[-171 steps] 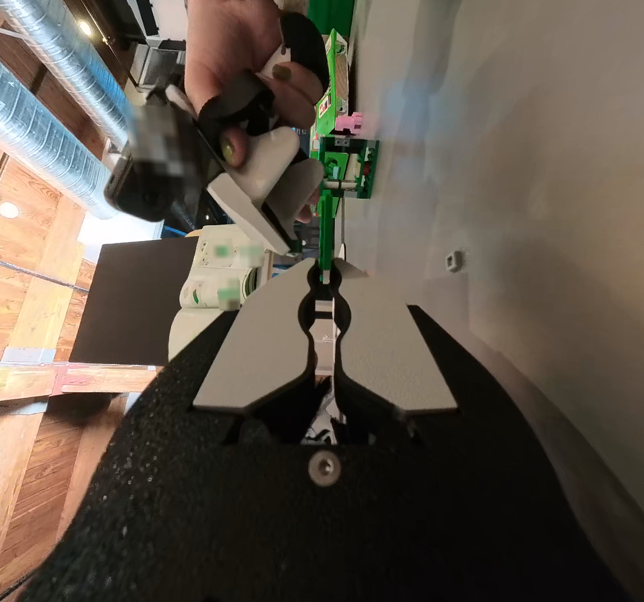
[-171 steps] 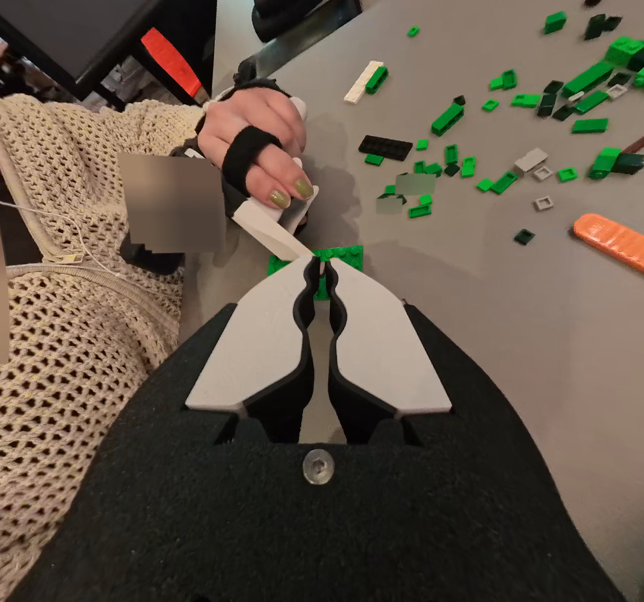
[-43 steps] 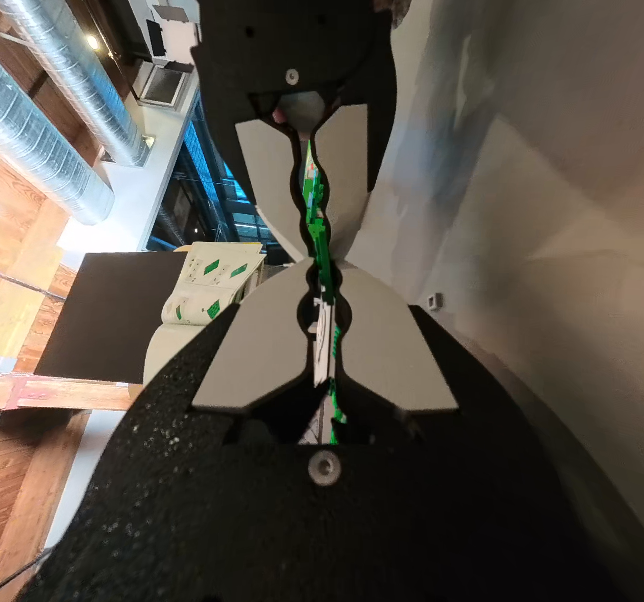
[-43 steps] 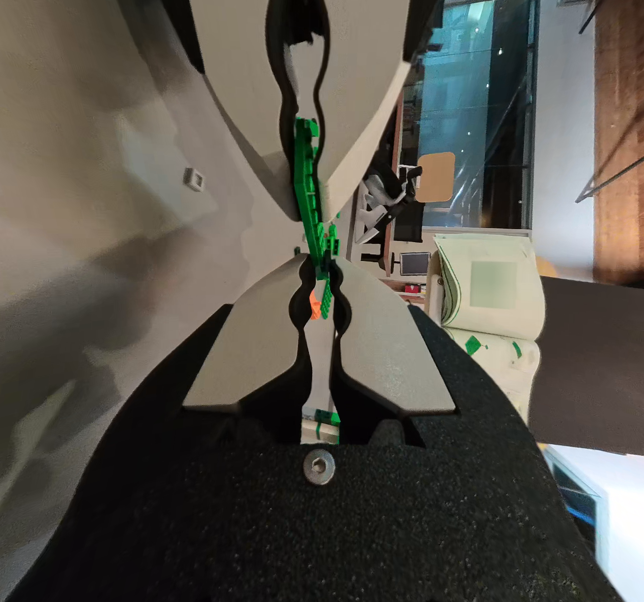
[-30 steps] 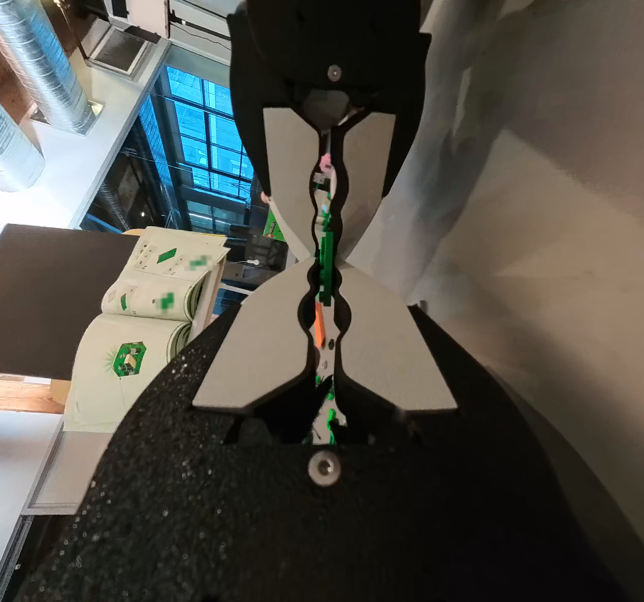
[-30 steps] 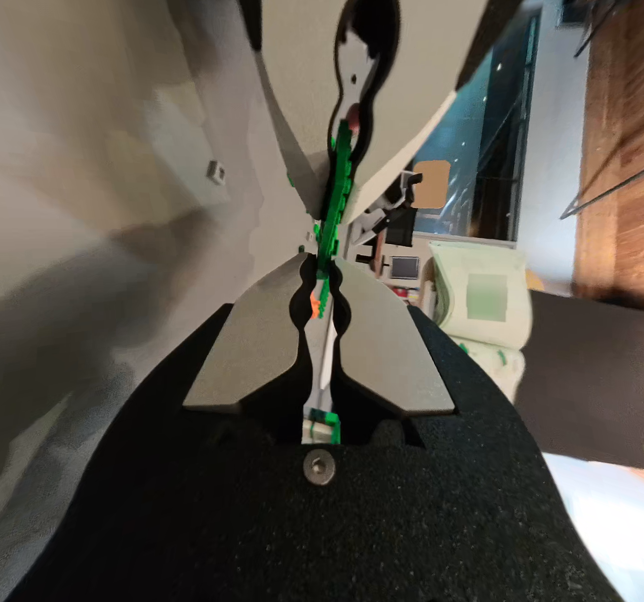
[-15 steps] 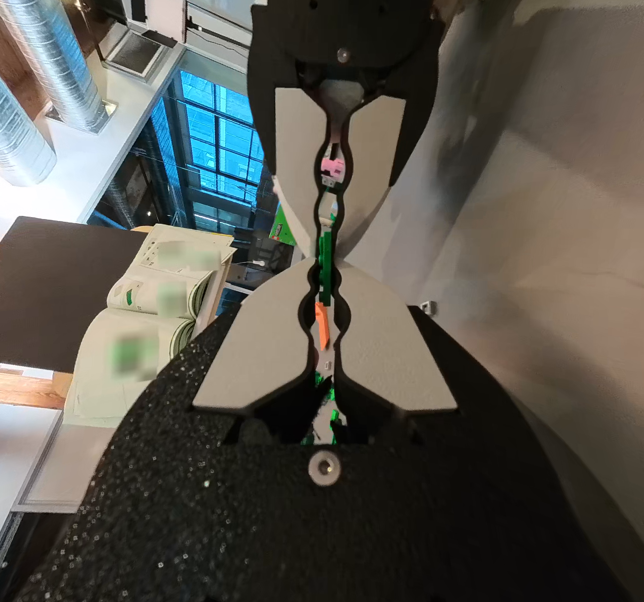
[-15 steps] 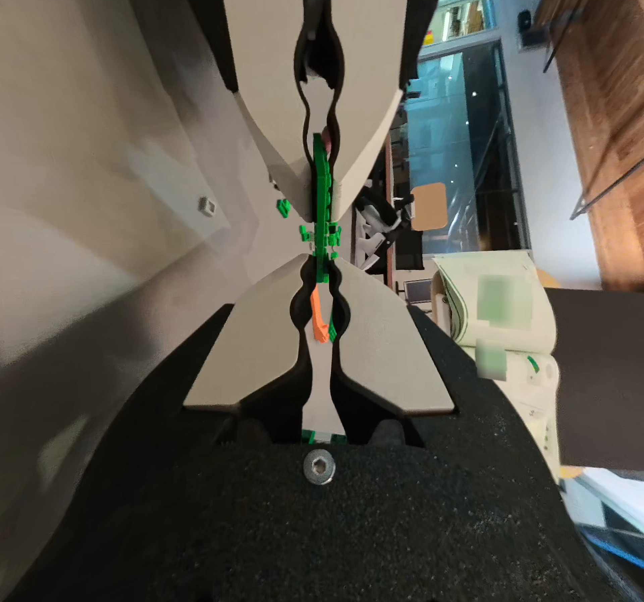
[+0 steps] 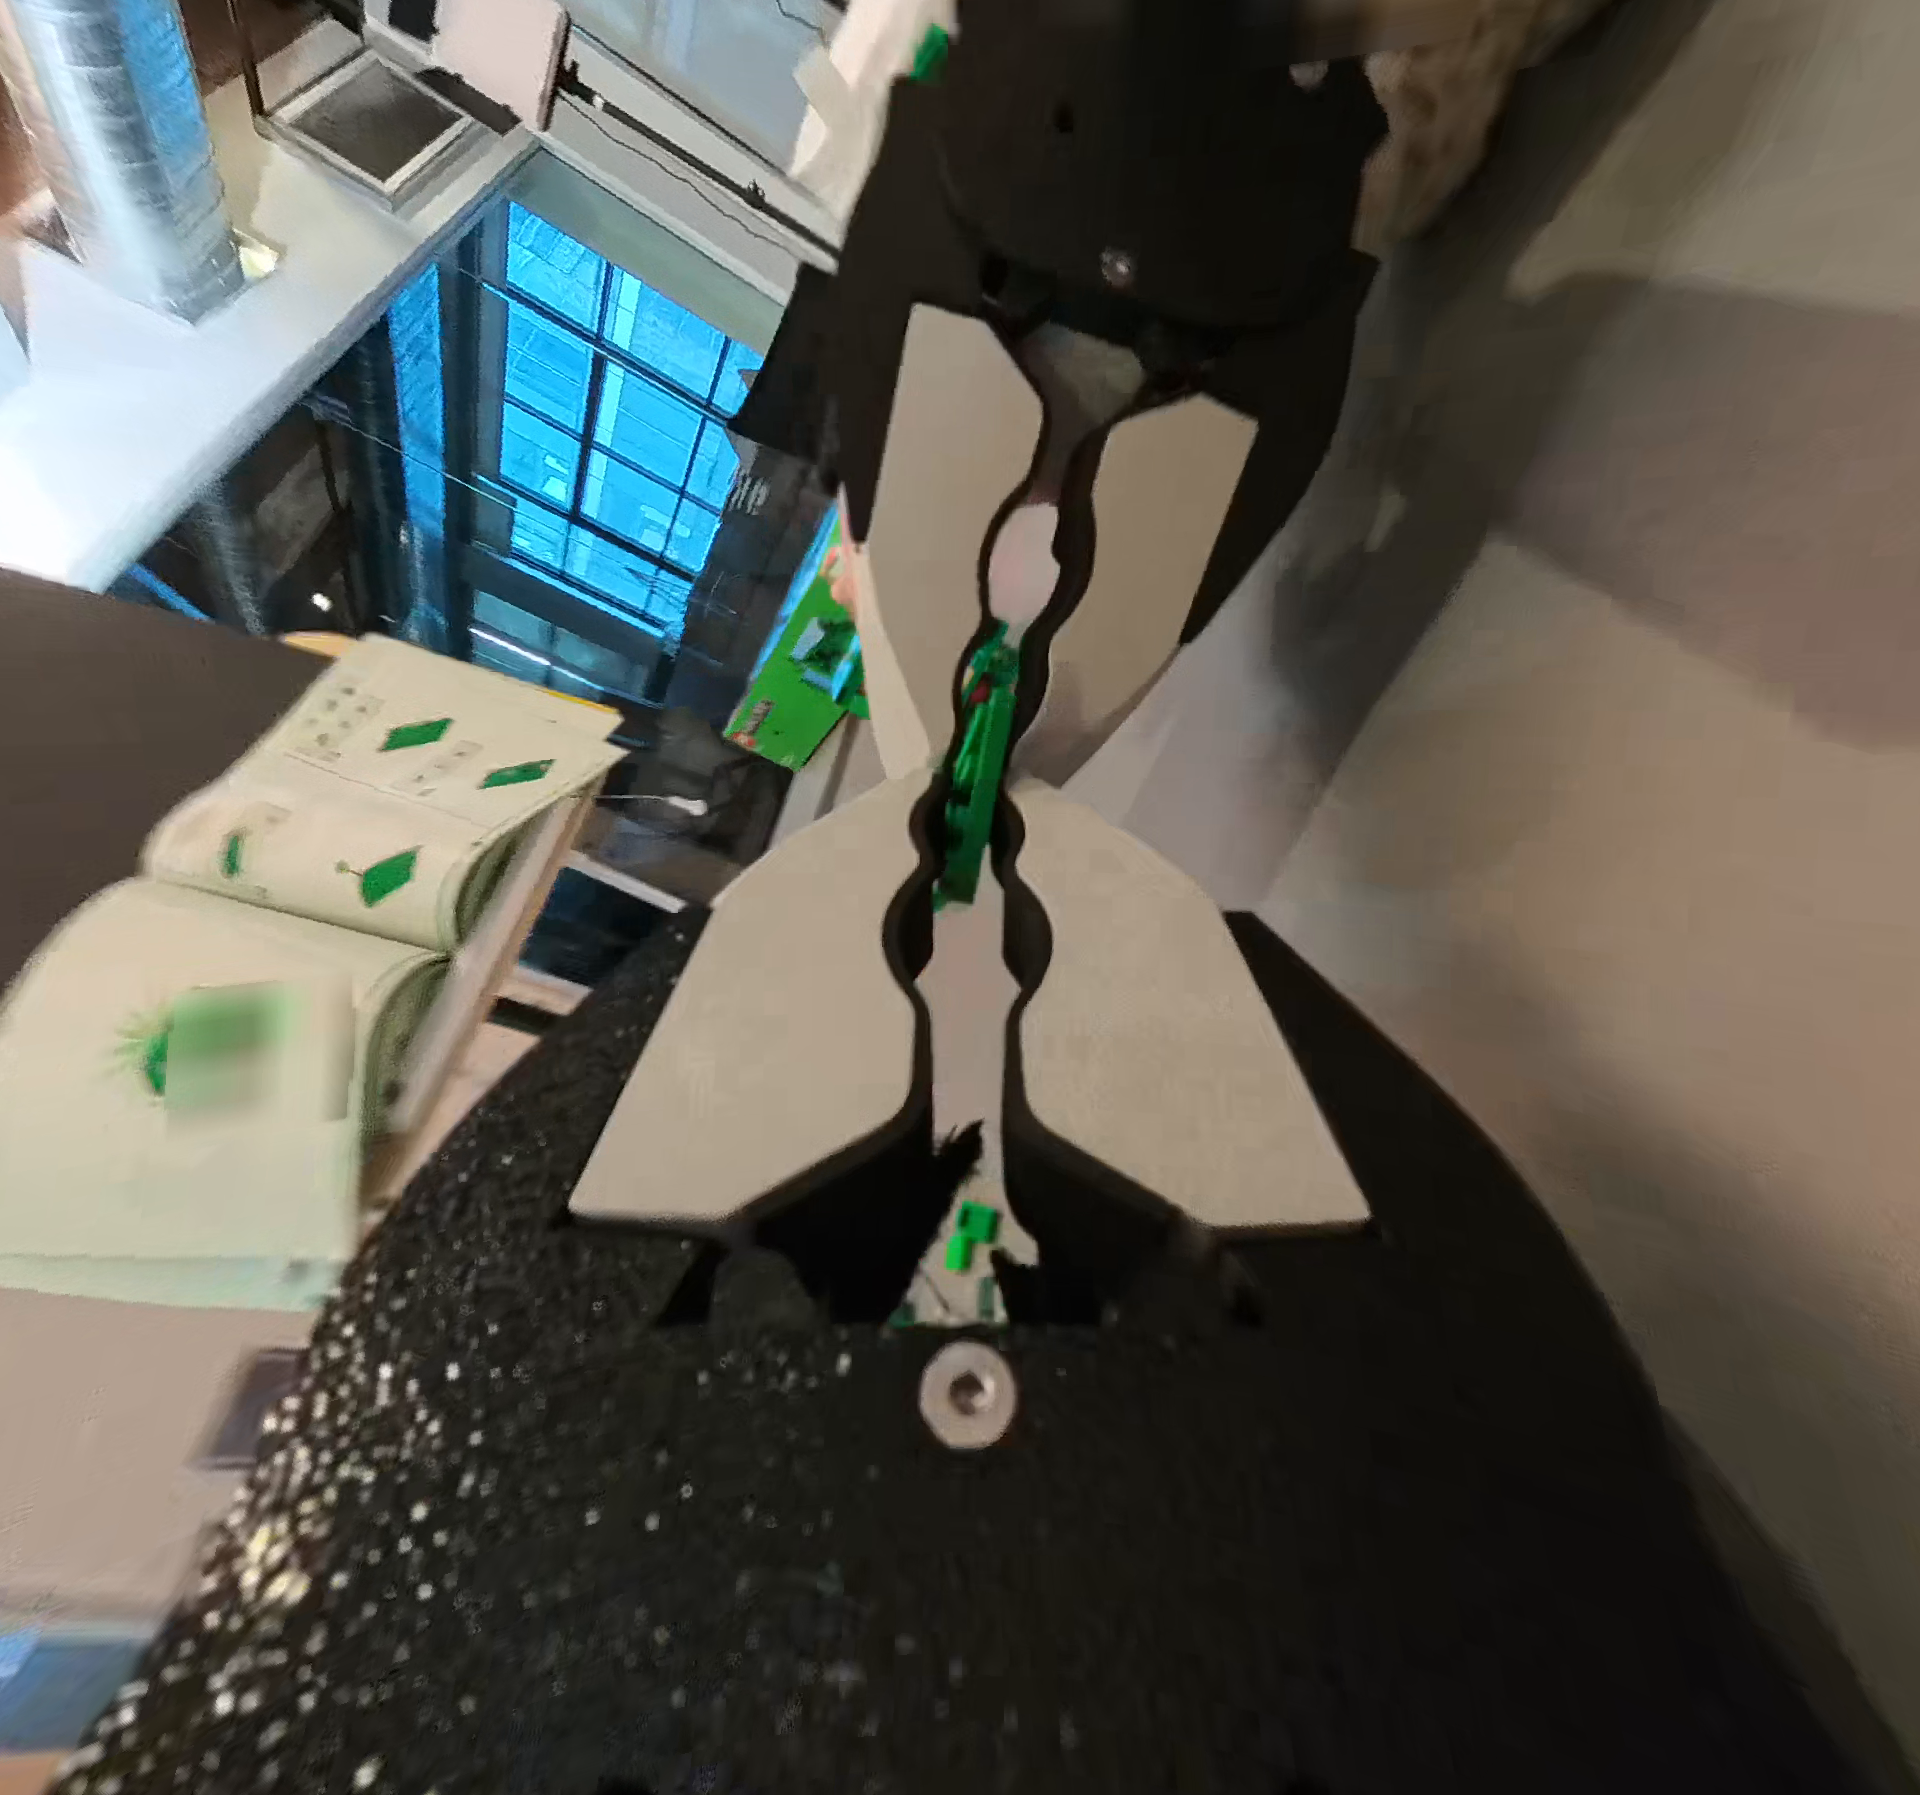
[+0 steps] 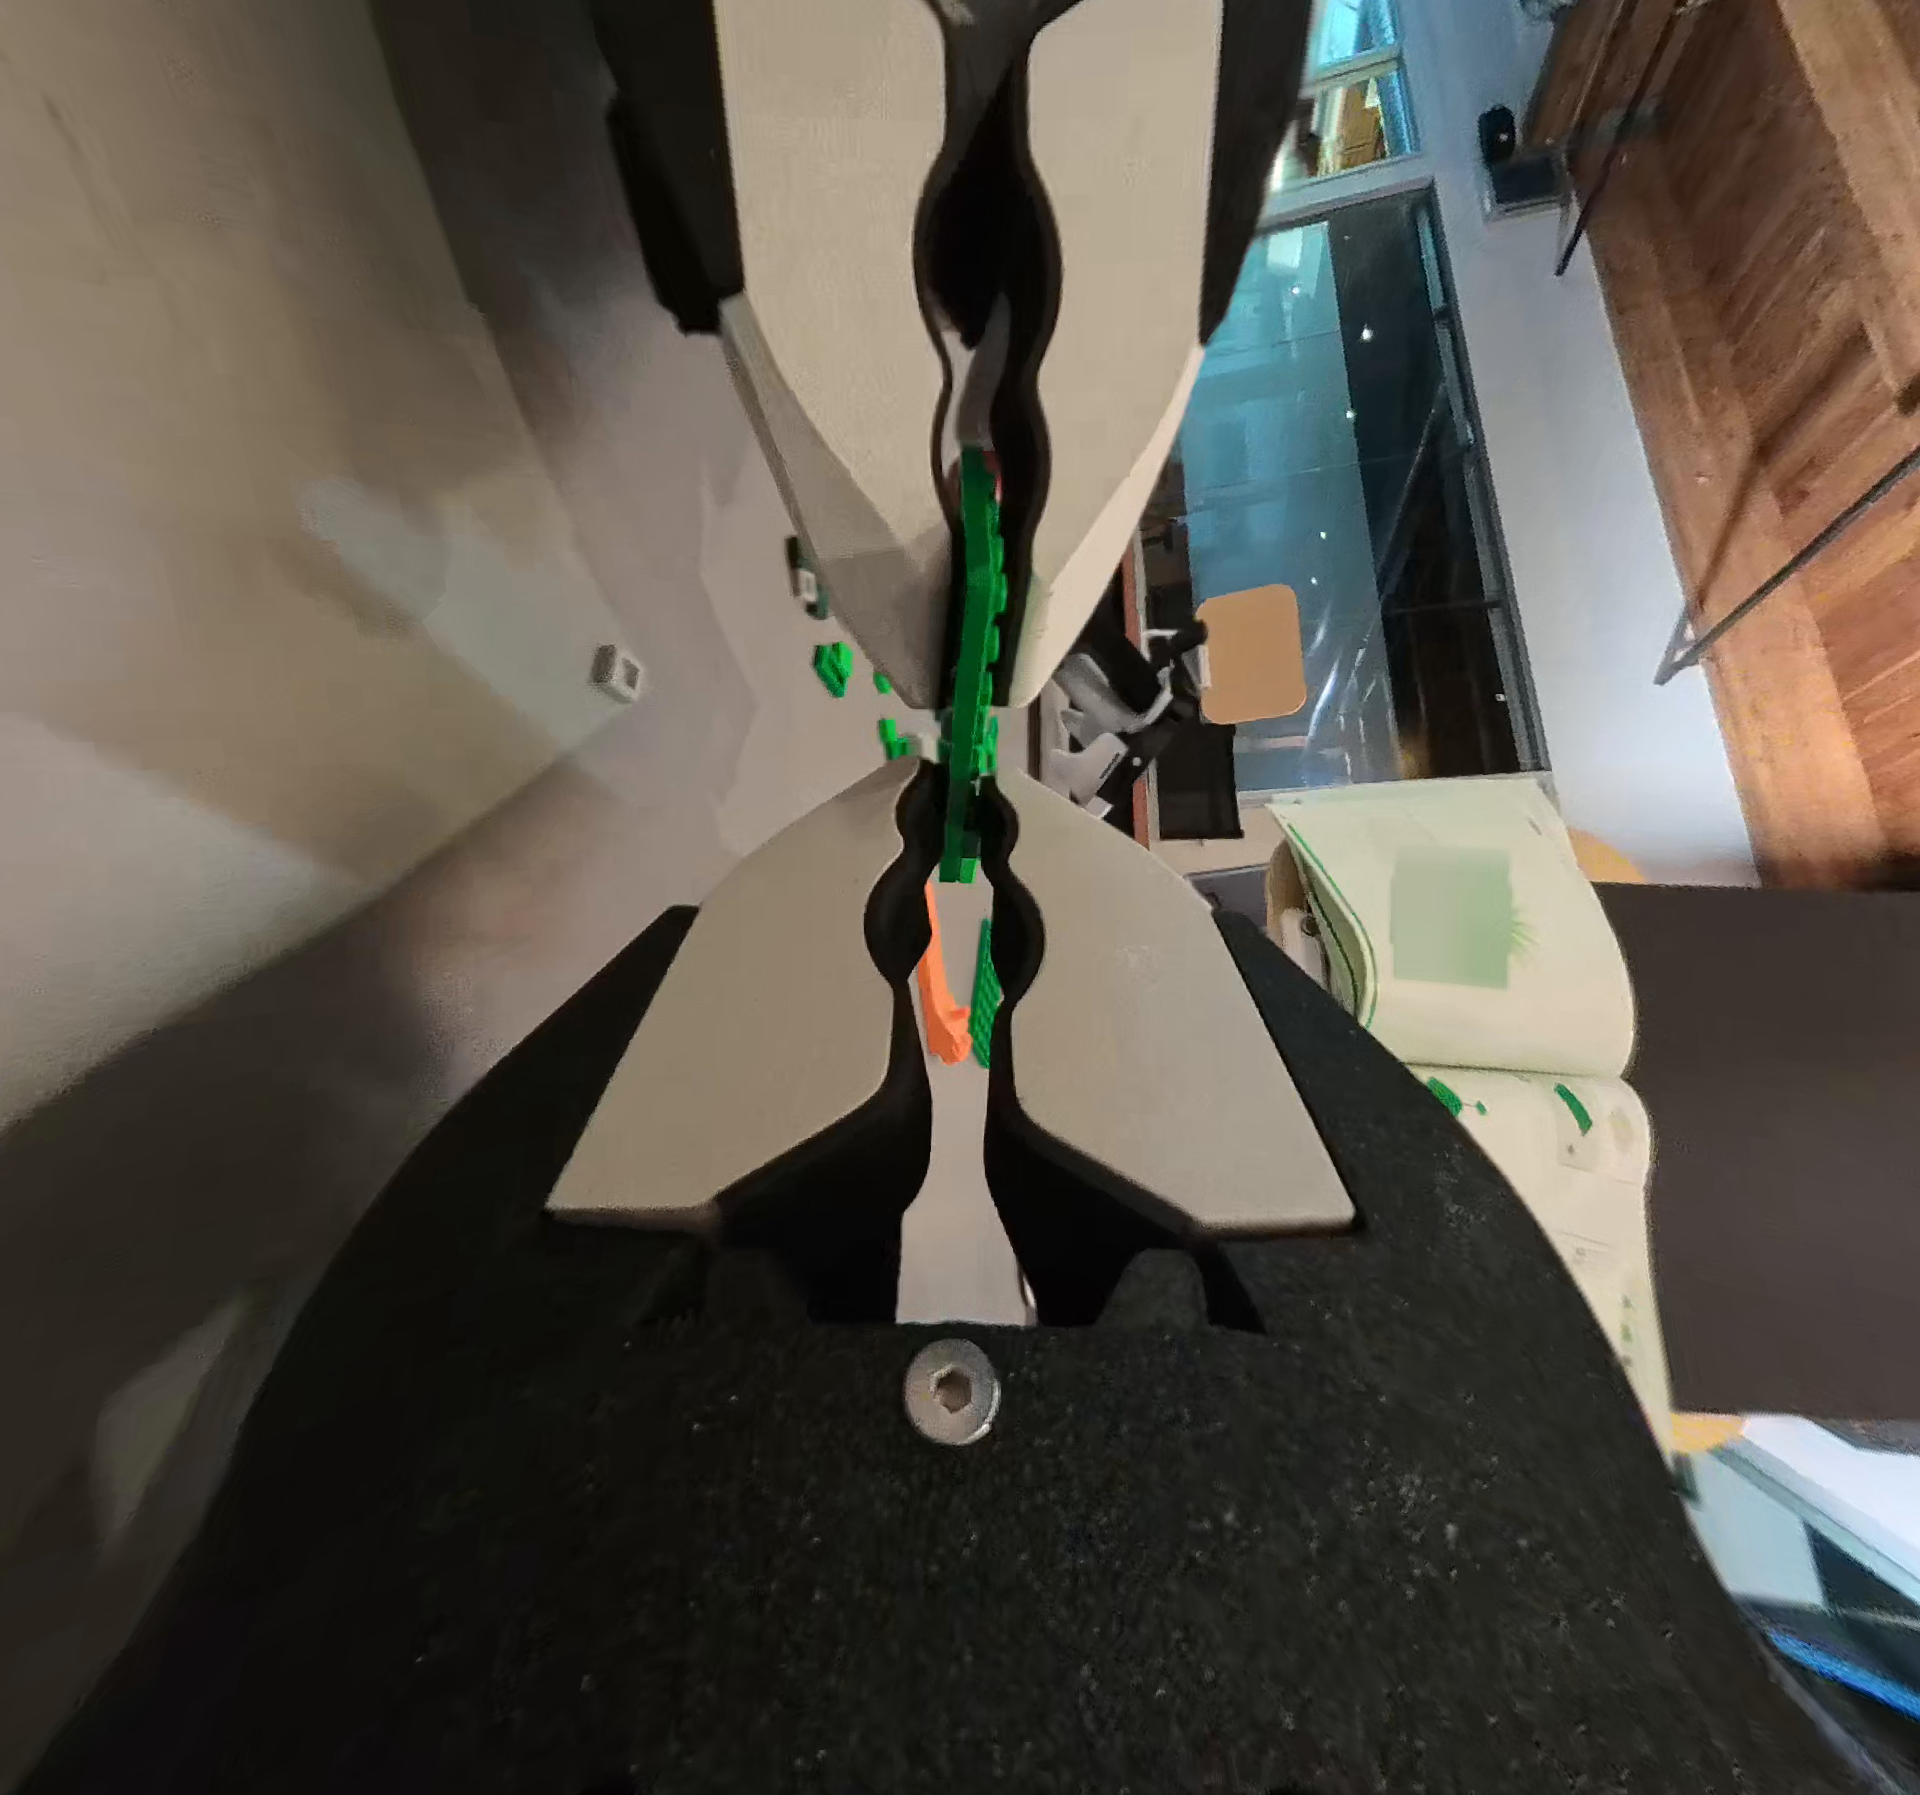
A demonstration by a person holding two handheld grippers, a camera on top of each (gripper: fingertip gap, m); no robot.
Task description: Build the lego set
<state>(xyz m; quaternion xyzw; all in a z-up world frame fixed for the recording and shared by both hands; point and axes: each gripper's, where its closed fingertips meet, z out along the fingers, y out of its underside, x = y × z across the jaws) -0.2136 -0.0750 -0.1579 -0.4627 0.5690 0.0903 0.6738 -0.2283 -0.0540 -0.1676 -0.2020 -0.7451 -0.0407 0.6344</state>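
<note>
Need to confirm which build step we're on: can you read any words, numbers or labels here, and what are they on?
Instruction booklet: print too small and blurred, partly masked; nothing readable.
Green box: markings too small to read.
Green plate: no writing shows.

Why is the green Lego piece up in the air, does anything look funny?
Nothing looks broken or spilled. The green plate is off the table on purpose: the left gripper and right gripper face each other, each pinching one end, edge-on. The loose green bits on the table are just spare parts.
</note>
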